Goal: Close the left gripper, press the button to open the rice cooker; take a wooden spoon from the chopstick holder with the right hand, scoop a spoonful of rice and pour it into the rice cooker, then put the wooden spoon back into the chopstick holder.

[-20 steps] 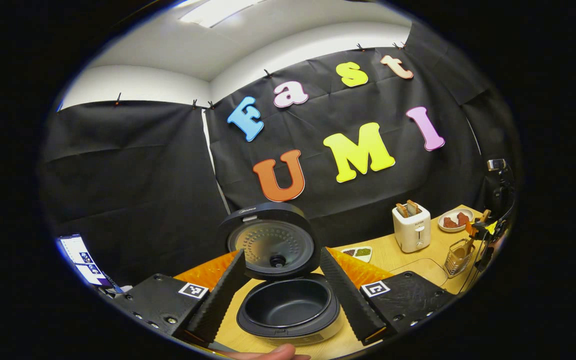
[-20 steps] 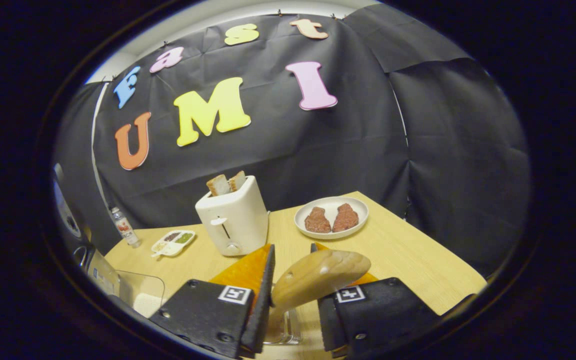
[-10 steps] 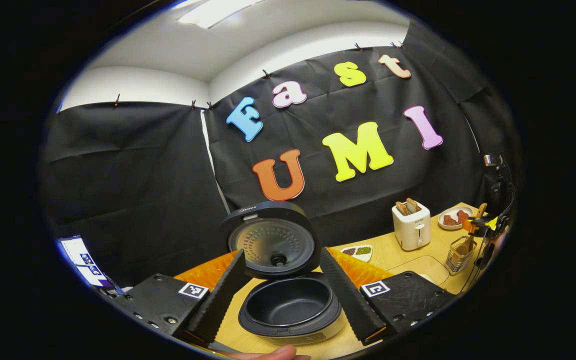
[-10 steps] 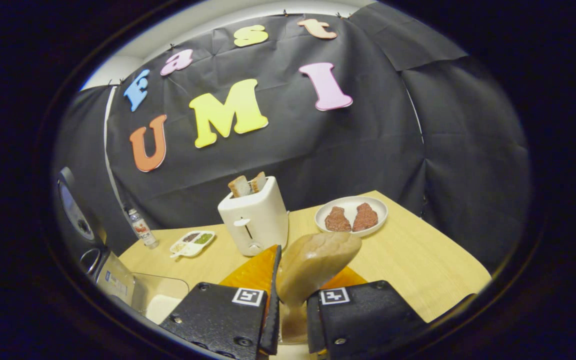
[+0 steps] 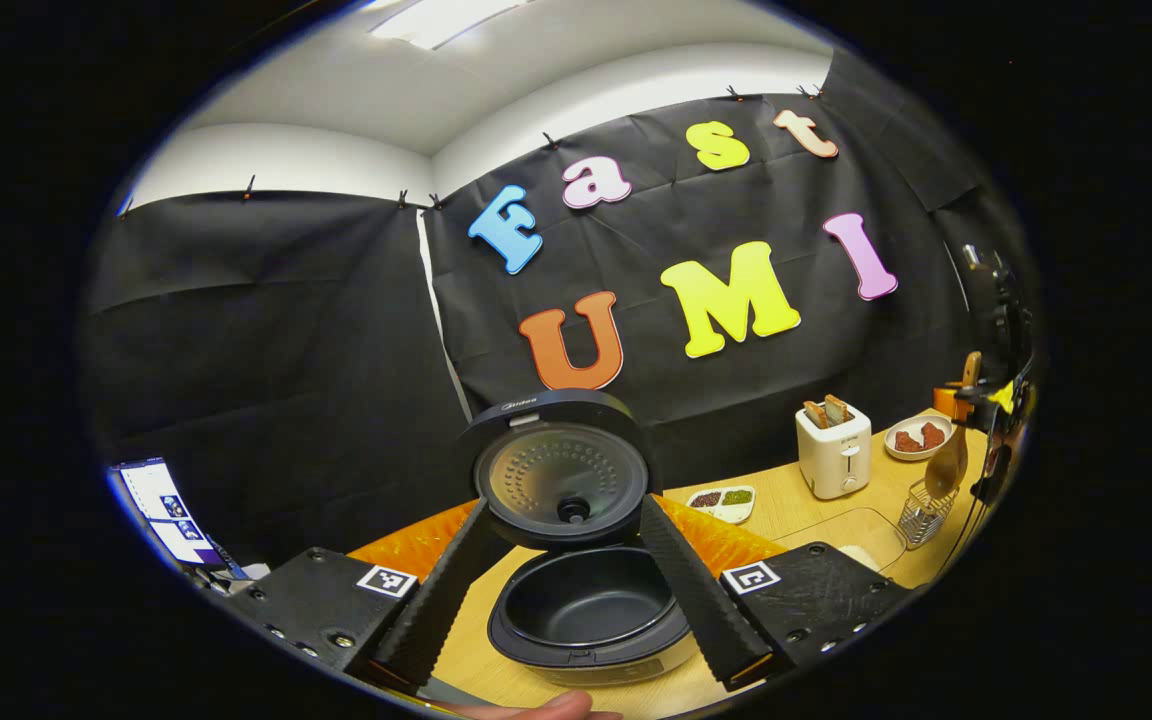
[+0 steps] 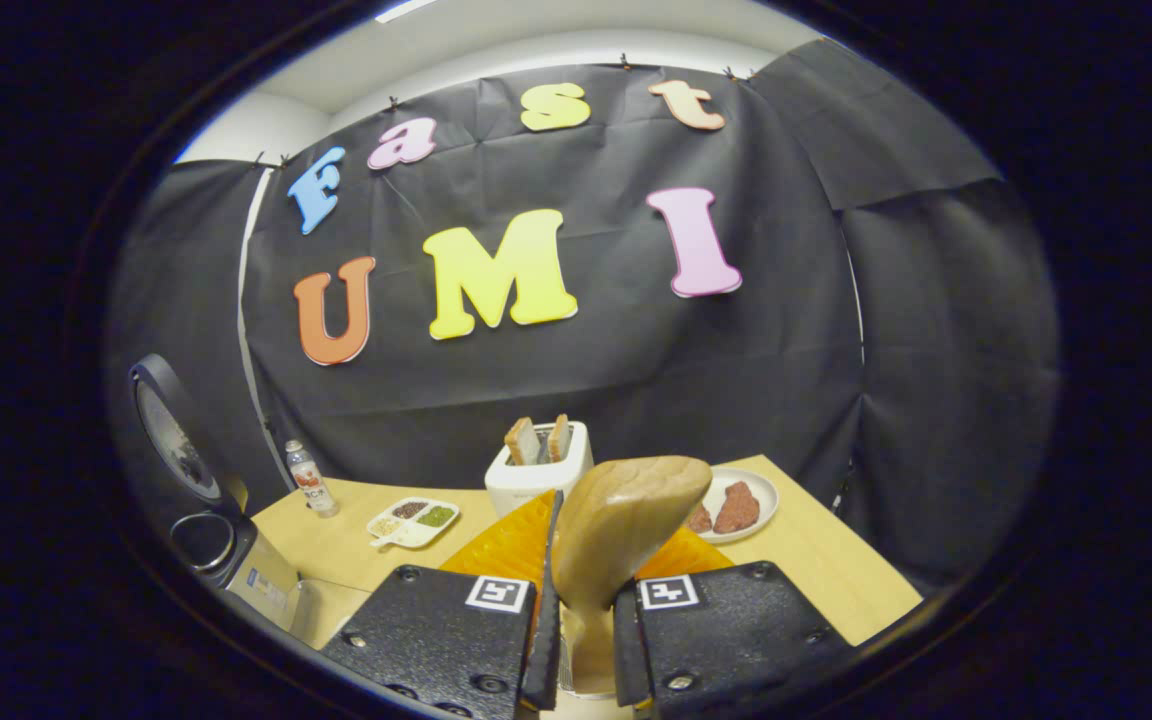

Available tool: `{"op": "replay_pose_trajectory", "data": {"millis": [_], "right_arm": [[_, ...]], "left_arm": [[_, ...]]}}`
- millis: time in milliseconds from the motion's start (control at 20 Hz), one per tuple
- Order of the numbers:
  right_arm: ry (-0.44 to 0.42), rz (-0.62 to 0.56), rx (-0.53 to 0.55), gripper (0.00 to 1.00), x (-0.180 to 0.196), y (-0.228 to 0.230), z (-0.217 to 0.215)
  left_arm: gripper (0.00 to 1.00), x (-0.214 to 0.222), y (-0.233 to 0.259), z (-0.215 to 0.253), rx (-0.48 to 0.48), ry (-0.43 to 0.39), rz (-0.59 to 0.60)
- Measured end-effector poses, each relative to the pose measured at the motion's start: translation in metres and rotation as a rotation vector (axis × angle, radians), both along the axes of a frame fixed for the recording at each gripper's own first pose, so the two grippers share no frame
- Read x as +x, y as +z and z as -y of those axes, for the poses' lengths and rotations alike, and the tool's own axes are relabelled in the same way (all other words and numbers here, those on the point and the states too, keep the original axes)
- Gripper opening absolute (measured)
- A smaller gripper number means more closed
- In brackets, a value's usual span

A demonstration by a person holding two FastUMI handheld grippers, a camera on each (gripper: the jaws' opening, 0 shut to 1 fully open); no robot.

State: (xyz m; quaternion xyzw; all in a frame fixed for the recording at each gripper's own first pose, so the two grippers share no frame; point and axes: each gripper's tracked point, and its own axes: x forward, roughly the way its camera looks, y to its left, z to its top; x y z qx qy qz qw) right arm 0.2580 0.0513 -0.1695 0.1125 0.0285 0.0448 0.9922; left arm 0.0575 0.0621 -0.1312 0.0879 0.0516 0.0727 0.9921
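Note:
The black rice cooker (image 5: 591,625) stands open with its lid (image 5: 561,470) raised, and the dark inner pot looks bare. My left gripper (image 5: 564,508) is open just in front of it, one finger on each side of the pot, touching nothing. In the right gripper view my right gripper (image 6: 588,570) is shut on the wooden spoon (image 6: 621,525), whose bowl sticks up between the fingers. In the left gripper view that spoon (image 5: 946,468) hangs bowl down above the wire chopstick holder (image 5: 921,515) at the far right.
On the wooden table (image 6: 816,570) stand a white toaster (image 6: 539,465) with bread, a plate (image 6: 751,490) with two brown pieces, a divided sauce dish (image 6: 414,522) and a small bottle (image 6: 311,480). A clear box (image 5: 841,535) sits between the cooker and the holder. A fingertip (image 5: 551,706) shows at the bottom edge.
My right gripper has risen with the wooden spoon, lifting it up out of the chopstick holder. The left gripper has stayed open by the cooker, shifting only slightly.

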Motion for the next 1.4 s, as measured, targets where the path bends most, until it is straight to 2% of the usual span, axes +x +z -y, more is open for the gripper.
{"op": "replay_pose_trajectory", "data": {"millis": [250, 500, 850, 1050, 1250, 1400], "right_arm": [[0.059, 0.092, -0.099, 0.27, -0.032, 0.072, -0.061], [0.142, 0.112, -0.127, 0.27, -0.053, 0.082, -0.128], [0.191, 0.021, -0.147, 0.27, -0.042, 0.003, -0.185], [0.166, -0.013, -0.264, 0.27, -0.026, -0.045, -0.202], [0.180, -0.036, -0.366, 0.27, -0.021, -0.080, -0.219], [0.178, -0.025, -0.415, 0.27, -0.023, -0.087, -0.227]], "left_arm": [[0.95, -0.003, -0.018, -0.026, -0.013, 0.043, -0.024], [0.95, -0.009, -0.029, -0.050, -0.010, 0.079, -0.045], [0.95, -0.019, -0.048, -0.072, -0.014, 0.107, -0.075], [0.95, -0.022, -0.053, -0.081, -0.008, 0.122, -0.084], [0.96, -0.022, -0.056, -0.086, -0.001, 0.126, -0.088], [0.96, -0.023, -0.056, -0.089, -0.005, 0.130, -0.090]]}}
